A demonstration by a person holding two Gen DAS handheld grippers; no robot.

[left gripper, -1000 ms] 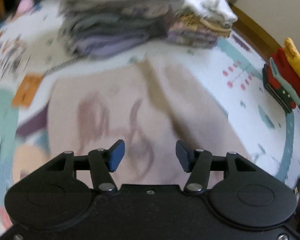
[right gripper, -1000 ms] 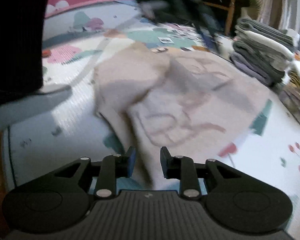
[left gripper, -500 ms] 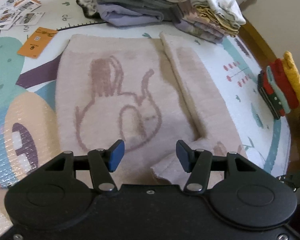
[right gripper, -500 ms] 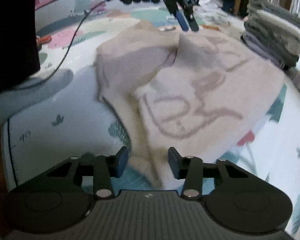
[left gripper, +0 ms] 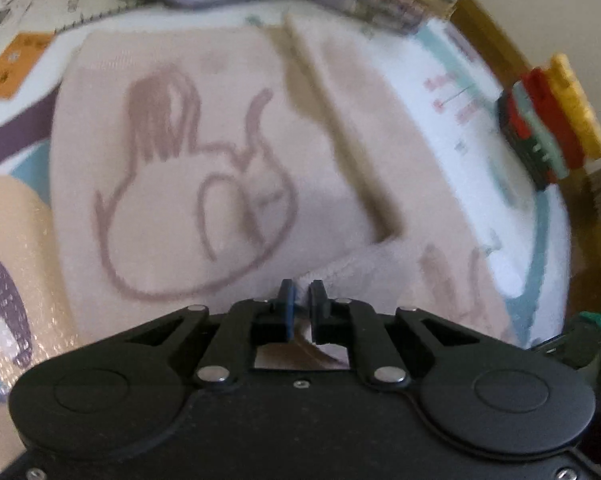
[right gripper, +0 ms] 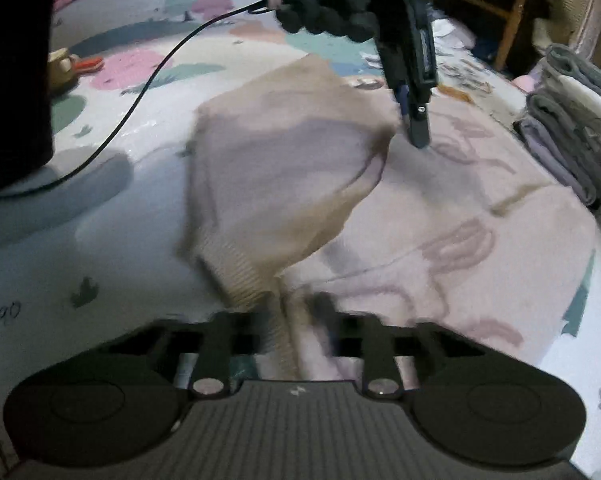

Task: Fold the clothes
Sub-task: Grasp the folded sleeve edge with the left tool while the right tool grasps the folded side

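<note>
Fingers of both grippers are at the near edge of the pale pink sweater (left gripper: 188,184), which lies spread on a patterned play mat (right gripper: 112,240) on the floor. Those of the left gripper (left gripper: 300,300) are drawn nearly together, with a fold of the sweater's hem pinched between the pads. Those of the right gripper (right gripper: 296,332) are closing, a ribbed strip of the same garment between them; blur hides whether they press it yet.

As for progress, I judge this garment about halfway. One sleeve (left gripper: 340,128) is already laid in along the body as a long strip, and a side panel (right gripper: 276,176) is turned over onto the front with its rabbit drawing. The crosswise fold, bottom toward collar, appears still to come. A stack of folded clothes (right gripper: 572,120) at the mat's far side suggests other pieces are finished.

Both grippers tilt steeply downward toward the mat. In the right wrist view, the left gripper comes down from above, held by a dark-gloved hand (right gripper: 328,12), its tip at the cloth.
</note>
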